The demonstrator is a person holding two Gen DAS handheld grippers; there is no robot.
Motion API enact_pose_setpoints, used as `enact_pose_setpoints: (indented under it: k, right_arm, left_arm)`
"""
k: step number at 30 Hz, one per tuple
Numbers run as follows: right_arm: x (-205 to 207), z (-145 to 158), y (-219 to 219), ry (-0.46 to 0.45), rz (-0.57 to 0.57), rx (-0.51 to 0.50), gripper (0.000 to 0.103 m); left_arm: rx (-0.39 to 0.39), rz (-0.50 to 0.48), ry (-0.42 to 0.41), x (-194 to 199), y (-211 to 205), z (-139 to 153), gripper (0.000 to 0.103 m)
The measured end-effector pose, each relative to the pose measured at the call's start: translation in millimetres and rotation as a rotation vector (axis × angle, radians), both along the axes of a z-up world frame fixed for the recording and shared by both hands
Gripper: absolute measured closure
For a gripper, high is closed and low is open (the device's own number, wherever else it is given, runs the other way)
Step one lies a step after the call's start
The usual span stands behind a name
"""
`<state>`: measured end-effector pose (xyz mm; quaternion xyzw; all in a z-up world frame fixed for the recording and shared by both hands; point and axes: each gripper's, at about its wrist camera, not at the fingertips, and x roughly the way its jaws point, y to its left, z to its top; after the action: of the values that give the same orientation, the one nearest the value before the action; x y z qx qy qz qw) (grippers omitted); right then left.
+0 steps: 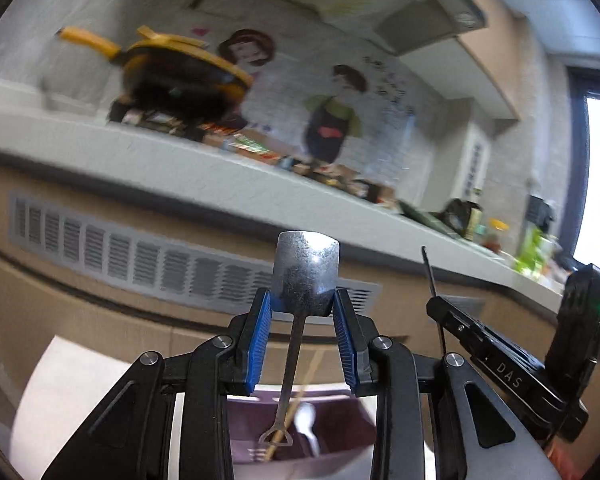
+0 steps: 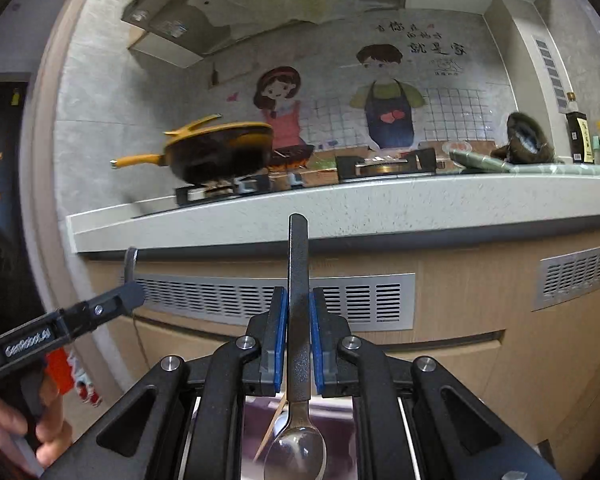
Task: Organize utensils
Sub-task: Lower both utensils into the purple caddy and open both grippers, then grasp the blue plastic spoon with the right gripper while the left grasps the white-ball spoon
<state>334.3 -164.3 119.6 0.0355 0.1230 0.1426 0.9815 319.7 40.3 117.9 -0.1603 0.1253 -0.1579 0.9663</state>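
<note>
While clamped only by its bowl edges in the left gripper (image 1: pixel 303 320), could twist loose: flat-ended metal spoon (image 1: pixel 306 272), bowl up, handle hanging toward the purple bin (image 1: pixel 340 424). Seen from the right wrist, held shut in the right gripper (image 2: pixel 299 332): dark-handled spoon (image 2: pixel 298 320), handle up, bowl down, upright.

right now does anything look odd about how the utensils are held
Yes: the left gripper clamps the flat metal scoop by its bowl, handle hanging down. The right gripper holds its spoon by the handle, bowl downward.
</note>
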Motion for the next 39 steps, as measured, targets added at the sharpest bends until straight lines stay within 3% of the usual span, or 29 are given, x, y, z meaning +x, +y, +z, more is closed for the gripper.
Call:
enact_pose_setpoints:
  k: [5,9,12,16,21,24,28,32,35,39]
  right_arm:
    - [39.5,-36.8,9.1,0.056,-0.049,0.015,0.093]
    - [57.4,-62.5,12.1,0.053,-0.103,0.002,0.093]
    - [58.1,-78.3,9.7,0.103,-0.112,-0.006,0.089]
    - [39.9,-93.0,2.1,0.224,-0.05,-0.117,0.083]
    - [-8.5,-88.7,-16.5,0.226,-0.055,-0.152,0.07]
    - [-32.1,-89.2,-23.2,0.273,-0.023,-0.176,0.062]
    - [-53.2,-104.1,-20.0,0.392,0.072,-0.237,0.062]
    - [-72.1,-127.1,-14.2,0.494,0.186,-0.243,0.062]
    - [-81.7,-147.7,1.2,0.619,0.314,-0.268,0.062]
    - [-100.4,-172.7,31.4,0.71,0.485,-0.352,0.063]
  left_arm:
    - [-0.068,0.054,0.059,34.4,8.6,-45.8,0.071]
    - [-0.075,0.06,0.079,48.0,-4.0,-70.3,0.071]
    - [-0.038,0.019,0.146,53.2,-15.8,-90.8,0.071]
    - [0.035,-0.057,0.251,38.1,-23.5,-115.7,0.07]
    - [0.021,-0.015,0.24,8.9,-5.1,-99.9,0.069]
    - [0.012,0.031,0.231,-9.7,12.5,-83.2,0.068]
    - [0.04,0.104,0.277,-33.5,33.4,-88.3,0.046]
    - [0.111,0.087,0.425,-53.0,43.1,-114.7,0.045]
    - [0.183,0.11,0.48,-70.2,46.8,-132.1,0.045]
    - [0.201,0.068,0.581,-88.3,53.8,-155.0,0.045]
